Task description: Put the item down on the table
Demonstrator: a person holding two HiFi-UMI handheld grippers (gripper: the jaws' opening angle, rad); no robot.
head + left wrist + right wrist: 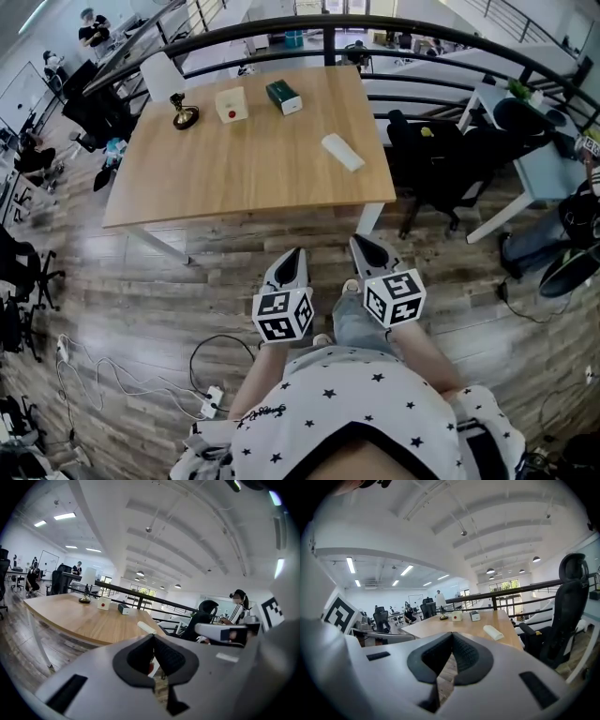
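Head view. The person stands back from the wooden table, arms low at the waist. The left gripper and right gripper point forward at the table edge, side by side but apart. Each is pinched to a point with nothing in it.
- Likely the task's item: a white oblong bar with rounded ends and a smooth matte look. It lies flat on the right part of the tabletop, clear of both grippers, so the put-down looks done.
- Along the far edge, well spaced: a small lamp on a brassy round base, a white cube with a red dot, and a dark green box.
- The tabletop is pale wood-grain laminate on white legs, and the floor is grey plank.
- A black office chair sits just right of the table.

Left gripper view. The ribbed black pads meet at the tips in a grey plastic shell, and nothing is clamped. The white oblong bar shows just above the jaw tips, resting on the near corner of the table. The row of cube, box and lamp runs off to the left.

Right gripper view. The jaws are together in the same way, the textured pads touching with nothing between them. The white oblong bar lies flat near the table's right edge. The office chair looms at the right. The low, withdrawn hold reads as a rest pose.
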